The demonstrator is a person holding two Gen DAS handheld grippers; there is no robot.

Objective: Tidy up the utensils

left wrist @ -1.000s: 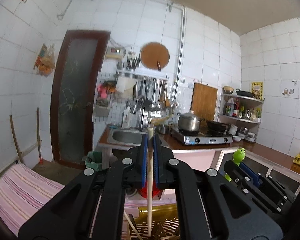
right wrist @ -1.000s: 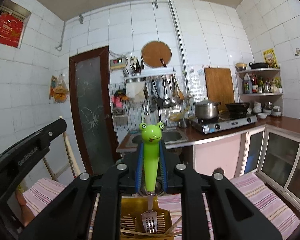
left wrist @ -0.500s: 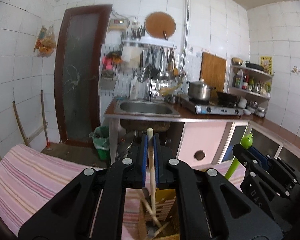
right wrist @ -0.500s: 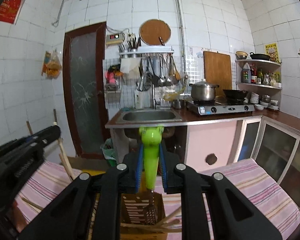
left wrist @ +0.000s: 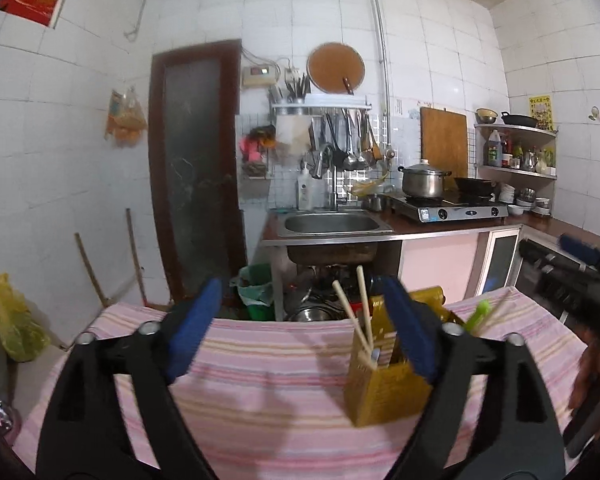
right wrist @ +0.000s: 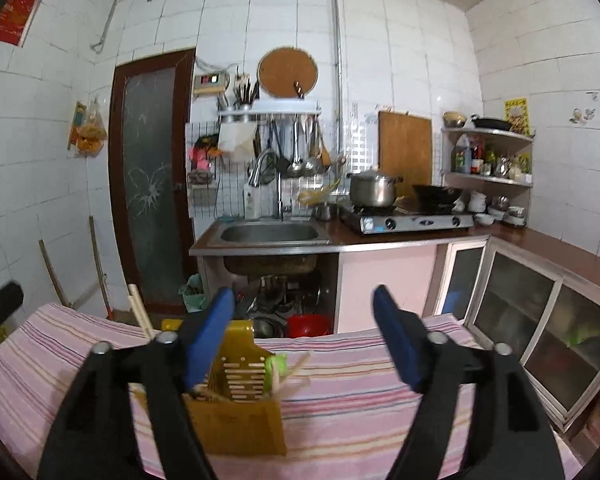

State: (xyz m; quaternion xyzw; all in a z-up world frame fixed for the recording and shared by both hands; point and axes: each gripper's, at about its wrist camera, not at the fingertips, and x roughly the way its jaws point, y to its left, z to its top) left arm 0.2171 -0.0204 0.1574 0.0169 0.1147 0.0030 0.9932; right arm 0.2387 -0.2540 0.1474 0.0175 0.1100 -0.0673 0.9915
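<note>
Left wrist view: the left gripper (left wrist: pixel 300 328) stands spread wide and empty above the striped cloth (left wrist: pixel 260 380), and the yellow utensil holder (left wrist: pixel 384 388) sits at about four o'clock, against the right finger, with chopsticks (left wrist: pixel 354 320) and a green handle (left wrist: pixel 478 312) sticking up. Right wrist view: the right gripper (right wrist: pixel 304 336) gapes wide, holding nothing, with the utensil holder (right wrist: pixel 236 420) at seven o'clock behind its left finger.

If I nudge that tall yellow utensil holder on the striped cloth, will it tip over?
Probably fairly easily. The yellow slotted plastic utensil holder looks tall, narrow and light, and the wooden chopsticks lean out above its rim. The pink striped cloth under it may slide or bunch.
</note>
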